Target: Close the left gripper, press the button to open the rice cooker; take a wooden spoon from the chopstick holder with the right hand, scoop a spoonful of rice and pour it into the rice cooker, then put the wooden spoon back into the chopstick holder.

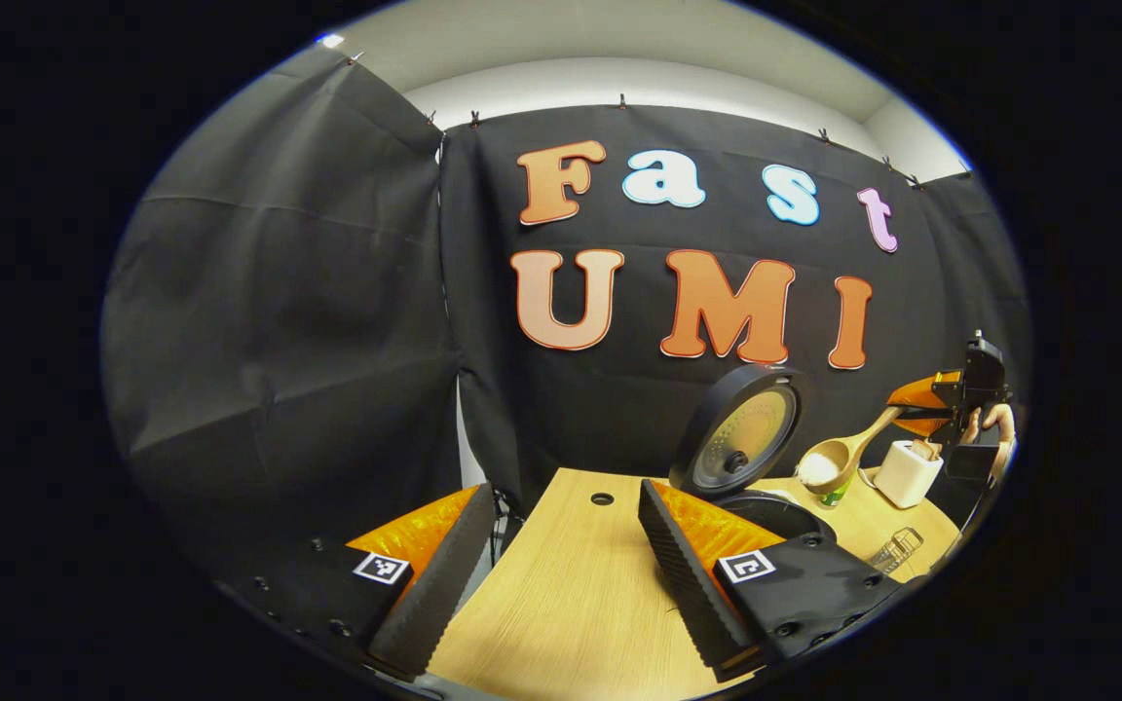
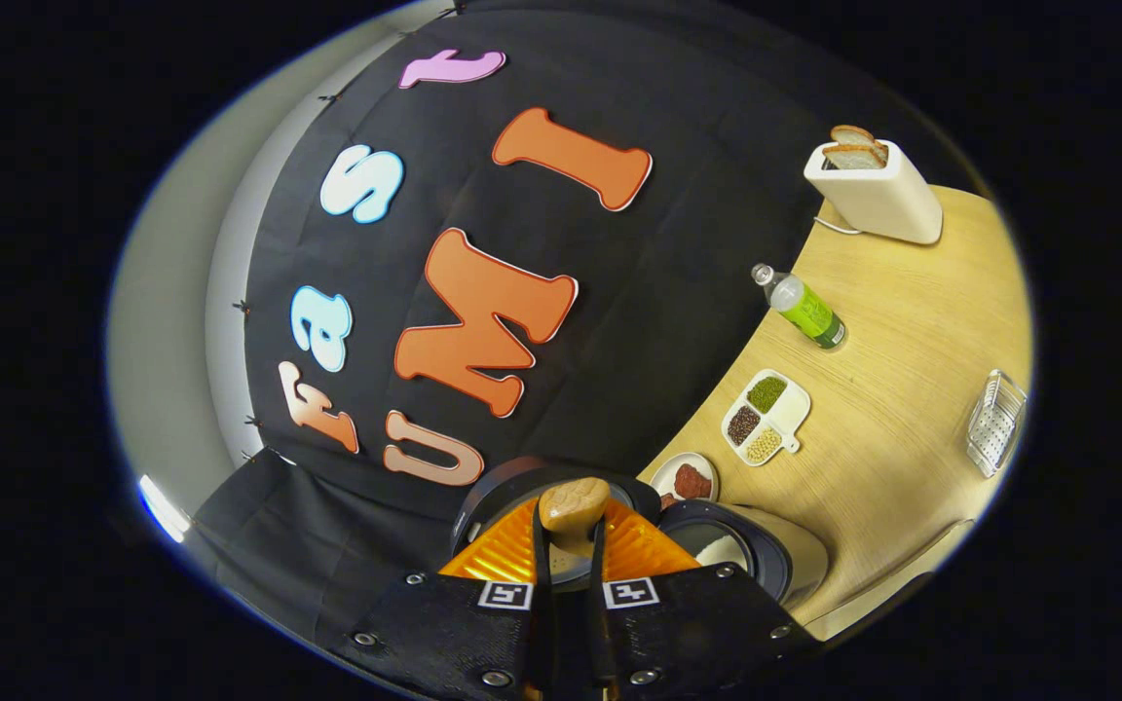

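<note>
Your left gripper [image 1: 551, 565] hangs with its jaws wide apart over the bare near end of the table [image 1: 571, 594], holding nothing; each finger carries a square black-and-white marker, and no readable brand or label turns up on any item. In the left gripper view the cooker [image 1: 766, 511] sits at about 2 o'clock from those fingers with its lid [image 1: 738, 440] swung up, inner face toward you. Farther toward 3 o'clock your right gripper [image 1: 926, 407] clamps the spoon [image 1: 839, 458], whose long axis slopes from the handle at upper right down to the bowl at lower left; the bowl carries white rice and hangs just right of the raised lid. The toaster [image 1: 907, 472] stands below that gripper. In the right gripper view your right gripper [image 2: 571, 545] is closed on the spoon [image 2: 573, 508], which runs straight away from the camera, its handle end showing between the fingers. That view adds the open cooker [image 2: 731, 550] at 3 o'clock of the spoon, a small plate [image 2: 683, 479], a divided dish [image 2: 766, 417] of grains, a bottle [image 2: 803, 308], the toaster [image 2: 875, 195] with bread, and a wire basket [image 2: 994, 424].
</note>
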A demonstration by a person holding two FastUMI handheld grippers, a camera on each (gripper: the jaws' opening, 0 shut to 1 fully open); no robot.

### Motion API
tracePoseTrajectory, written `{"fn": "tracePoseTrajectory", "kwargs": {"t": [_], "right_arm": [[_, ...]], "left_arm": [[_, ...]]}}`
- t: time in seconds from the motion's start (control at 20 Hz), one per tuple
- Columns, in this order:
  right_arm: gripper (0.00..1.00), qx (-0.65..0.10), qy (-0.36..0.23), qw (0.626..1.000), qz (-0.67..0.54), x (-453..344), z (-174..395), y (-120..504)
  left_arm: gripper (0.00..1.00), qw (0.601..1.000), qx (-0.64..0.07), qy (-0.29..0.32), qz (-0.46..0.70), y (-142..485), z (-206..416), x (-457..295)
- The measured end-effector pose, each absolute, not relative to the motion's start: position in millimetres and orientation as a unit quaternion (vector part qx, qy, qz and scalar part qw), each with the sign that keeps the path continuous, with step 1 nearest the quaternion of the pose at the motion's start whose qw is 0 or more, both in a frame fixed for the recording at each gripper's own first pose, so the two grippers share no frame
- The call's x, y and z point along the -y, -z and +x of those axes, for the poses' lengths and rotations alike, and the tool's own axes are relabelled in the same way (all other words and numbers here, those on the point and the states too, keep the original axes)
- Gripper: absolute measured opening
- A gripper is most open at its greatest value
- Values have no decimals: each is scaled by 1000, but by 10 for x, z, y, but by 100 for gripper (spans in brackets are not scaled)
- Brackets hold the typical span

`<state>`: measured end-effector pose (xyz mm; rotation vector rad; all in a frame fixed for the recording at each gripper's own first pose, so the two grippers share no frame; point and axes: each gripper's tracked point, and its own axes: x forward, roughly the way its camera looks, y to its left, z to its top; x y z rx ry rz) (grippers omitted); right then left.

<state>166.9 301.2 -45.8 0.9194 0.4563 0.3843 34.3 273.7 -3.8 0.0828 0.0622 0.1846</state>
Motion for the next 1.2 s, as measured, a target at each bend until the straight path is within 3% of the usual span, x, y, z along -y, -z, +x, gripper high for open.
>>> {"fn": "tracePoseTrajectory", "kwargs": {"t": [1.2], "right_arm": [[12, -162, -200, 912, 318, -3298, 1678, 210]], "left_arm": [[98, 994, -29, -104, 35, 32, 173, -2880]]}}
